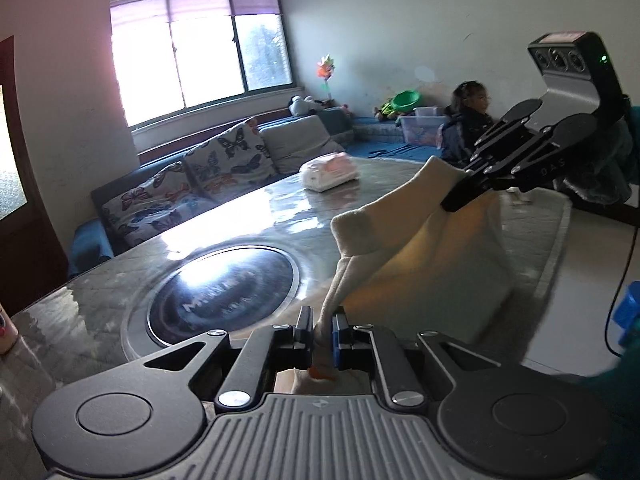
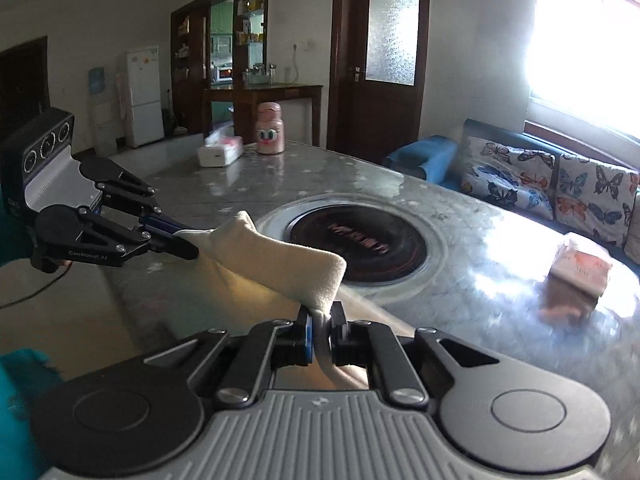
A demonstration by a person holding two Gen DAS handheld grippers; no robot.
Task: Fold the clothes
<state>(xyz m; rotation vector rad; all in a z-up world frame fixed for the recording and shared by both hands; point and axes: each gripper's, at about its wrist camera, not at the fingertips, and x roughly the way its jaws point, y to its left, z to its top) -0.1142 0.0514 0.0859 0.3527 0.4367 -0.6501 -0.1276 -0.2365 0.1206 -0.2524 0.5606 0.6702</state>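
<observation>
- Left tongs (image 1: 322, 334): matte black linkage arms with silver screws, a ribbed grey body, one blue finger pad.
- Right tongs (image 2: 321, 330): the same black-and-grey build; its housing carries three round lenses and a green light.
- A teal sleeve (image 2: 16, 396) and a black cable (image 1: 618, 300).

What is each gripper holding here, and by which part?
Both hold the same cream garment, lifted above the table: the left gripper and the right gripper each pinch an edge of it.
</observation>
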